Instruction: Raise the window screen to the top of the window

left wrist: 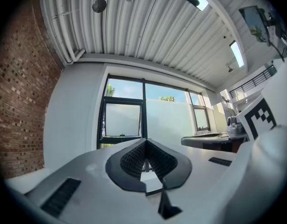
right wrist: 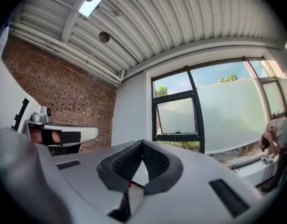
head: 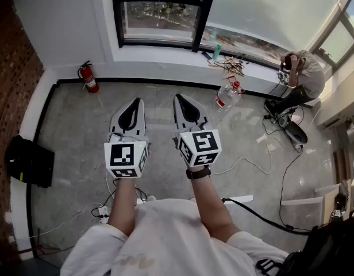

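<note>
The window (head: pixel 160 16) has a black frame and stands across the floor from me, above a white sill (head: pixel 165 55). The white translucent window screen (head: pixel 263 10) covers the wide pane to the right; in the right gripper view the window screen (right wrist: pixel 227 113) leaves blue sky showing above its top edge. In the left gripper view the window screen (left wrist: pixel 167 122) is beside a small frosted sash (left wrist: pixel 122 119). My left gripper (head: pixel 135 100) and right gripper (head: pixel 181 96) are side by side over the floor, well short of the window. Both are shut and hold nothing, as the left gripper (left wrist: pixel 144 141) and right gripper (right wrist: pixel 142 143) show.
A red fire extinguisher (head: pixel 88 77) stands at the wall under the window's left end. A plastic bottle (head: pixel 226 95) and tangled cables (head: pixel 231 66) are near the sill. A person (head: pixel 303 73) crouches at the right. A black bag (head: pixel 30 161) lies left; cables (head: pixel 251 163) cross the floor.
</note>
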A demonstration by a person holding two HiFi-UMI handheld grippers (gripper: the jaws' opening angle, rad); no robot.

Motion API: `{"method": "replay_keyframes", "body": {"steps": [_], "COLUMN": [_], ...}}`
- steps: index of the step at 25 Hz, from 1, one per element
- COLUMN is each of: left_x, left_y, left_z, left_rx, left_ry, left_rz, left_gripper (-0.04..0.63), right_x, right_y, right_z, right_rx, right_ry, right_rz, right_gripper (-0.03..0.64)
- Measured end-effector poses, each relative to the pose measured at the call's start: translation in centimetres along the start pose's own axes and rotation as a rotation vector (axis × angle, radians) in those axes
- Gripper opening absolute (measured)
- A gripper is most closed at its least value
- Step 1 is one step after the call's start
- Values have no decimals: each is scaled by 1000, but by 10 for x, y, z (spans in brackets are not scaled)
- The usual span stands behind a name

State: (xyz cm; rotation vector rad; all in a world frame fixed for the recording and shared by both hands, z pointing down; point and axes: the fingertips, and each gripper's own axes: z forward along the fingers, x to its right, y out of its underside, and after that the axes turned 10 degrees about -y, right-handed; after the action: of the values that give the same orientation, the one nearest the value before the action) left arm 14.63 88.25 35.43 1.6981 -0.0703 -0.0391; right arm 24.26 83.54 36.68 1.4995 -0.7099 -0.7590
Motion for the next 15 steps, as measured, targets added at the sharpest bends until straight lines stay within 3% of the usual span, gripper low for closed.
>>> {"method": "replay_keyframes", "body": {"steps": [8,15], "left_x": [-80,-105], "left_y": [22,61], "left_z": [-13,-4], "left_rx": [-48,-113], "left_ry": [-17,-60], "left_rz": [-35,-90], "left_gripper": [0,0], "right_x": [-37,-37], "right_y": [20,33], "right_z": [46,76], "right_rx": [-37,-46], "right_ry": [72,29], "right_rz": [29,21], "right_gripper": [0,0]}}
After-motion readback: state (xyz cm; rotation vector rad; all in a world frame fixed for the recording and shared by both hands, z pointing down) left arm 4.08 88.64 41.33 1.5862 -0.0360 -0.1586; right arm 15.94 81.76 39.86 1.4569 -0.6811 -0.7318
